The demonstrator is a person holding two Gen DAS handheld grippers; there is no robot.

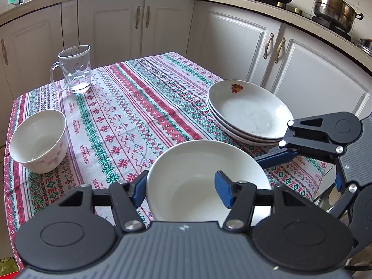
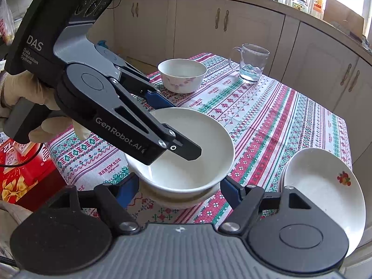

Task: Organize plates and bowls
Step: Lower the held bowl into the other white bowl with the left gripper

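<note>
- The left gripper (image 1: 182,191) is clamped on the near rim of a plain white bowl (image 1: 204,169), one finger inside, one outside.
- That bowl sits in a second bowl (image 2: 176,198) on the patterned tablecloth (image 1: 130,107).
- The right gripper (image 2: 179,189) has its jaws apart, flanking the lower bowl without touching it.
- Stacked plates (image 1: 248,111) sit just beside; a flowered bowl (image 1: 39,141) and a glass mug (image 1: 74,69) stand well apart.

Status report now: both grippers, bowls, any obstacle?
Left gripper shut on white bowl rim. Right gripper open, straddling that bowl. Flowered bowl apart. No obstacle.
</note>
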